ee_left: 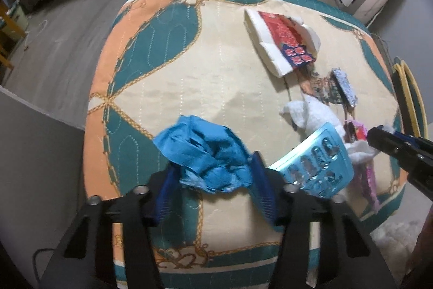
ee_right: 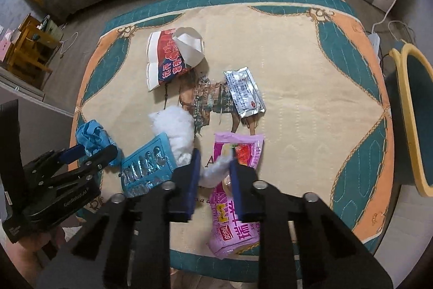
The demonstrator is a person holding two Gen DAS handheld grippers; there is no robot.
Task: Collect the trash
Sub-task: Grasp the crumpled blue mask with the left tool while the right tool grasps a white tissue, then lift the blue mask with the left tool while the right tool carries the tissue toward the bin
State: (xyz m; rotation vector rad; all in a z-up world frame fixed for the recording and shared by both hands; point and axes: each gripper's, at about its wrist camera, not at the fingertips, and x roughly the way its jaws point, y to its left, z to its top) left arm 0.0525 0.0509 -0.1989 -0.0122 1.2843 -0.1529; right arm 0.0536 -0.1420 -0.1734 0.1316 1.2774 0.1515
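Left hand-held gripper (ee_left: 213,175) clamps one blue glove (ee_left: 205,153); right hand-held gripper (ee_right: 215,169) pinches one white wad (ee_right: 216,171).

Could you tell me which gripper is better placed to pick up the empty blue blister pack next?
Neither is free: the left gripper is closed on the crumpled blue glove, the right gripper on a white tissue wad. The blister pack lies just beside the left fingers, so left, probably.

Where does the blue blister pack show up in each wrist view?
Left wrist: the blue blister pack lies lower right of centre, just right of the left gripper.
Right wrist: the pack lies lower left, between the left gripper and the right gripper.
Shared landmark: the crumpled blue paper.
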